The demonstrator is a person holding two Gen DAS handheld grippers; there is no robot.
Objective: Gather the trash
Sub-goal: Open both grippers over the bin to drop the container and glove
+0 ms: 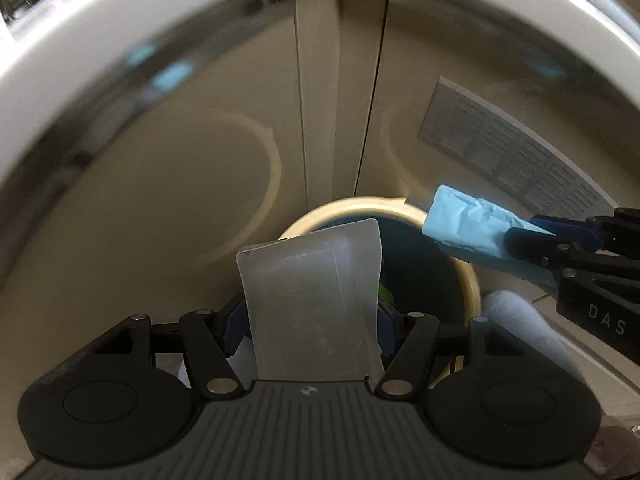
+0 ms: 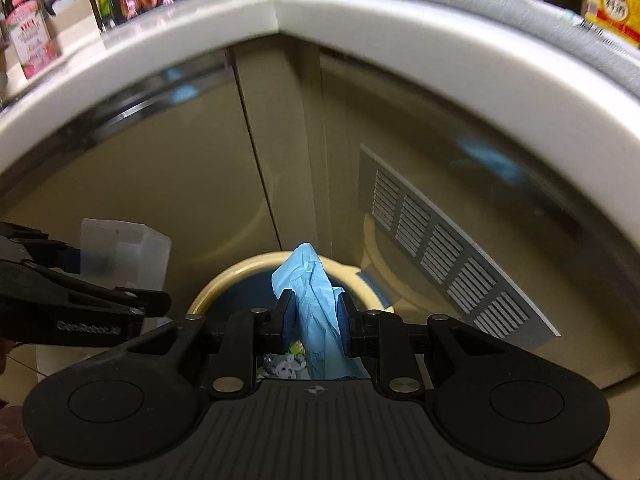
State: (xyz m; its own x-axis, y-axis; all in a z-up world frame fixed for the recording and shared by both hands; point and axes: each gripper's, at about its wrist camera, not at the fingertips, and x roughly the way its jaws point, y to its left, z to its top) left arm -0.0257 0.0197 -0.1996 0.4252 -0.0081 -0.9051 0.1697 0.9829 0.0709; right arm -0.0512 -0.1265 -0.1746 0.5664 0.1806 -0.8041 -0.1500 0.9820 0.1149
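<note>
Beige cabinet doors (image 2: pixel 180 184) fill the background under a white counter edge (image 2: pixel 360 28), with a grey vent grille (image 2: pixel 440 248) on the right door and a cream-rimmed waste bin (image 2: pixel 224 276) on the floor below. Both hands are at the drop-off step of the trash run! The left gripper (image 1: pixel 308 312) has its fingers (image 1: pixel 230 324) clamped on a translucent plastic container (image 1: pixel 312 304), which stands up between them right over the near side of the bin (image 1: pixel 470 280). The right gripper (image 2: pixel 316 320) has its fingers (image 2: pixel 288 316) pinched on a crumpled blue glove (image 2: pixel 316 292), dangling above the bin's mouth; the left wrist view shows that glove (image 1: pixel 468 224) over the bin's far right rim. Next move, I'd say: centre each piece over the opening, then let go. The glove looks better lined up; the container seems closer to the rim.
</note>
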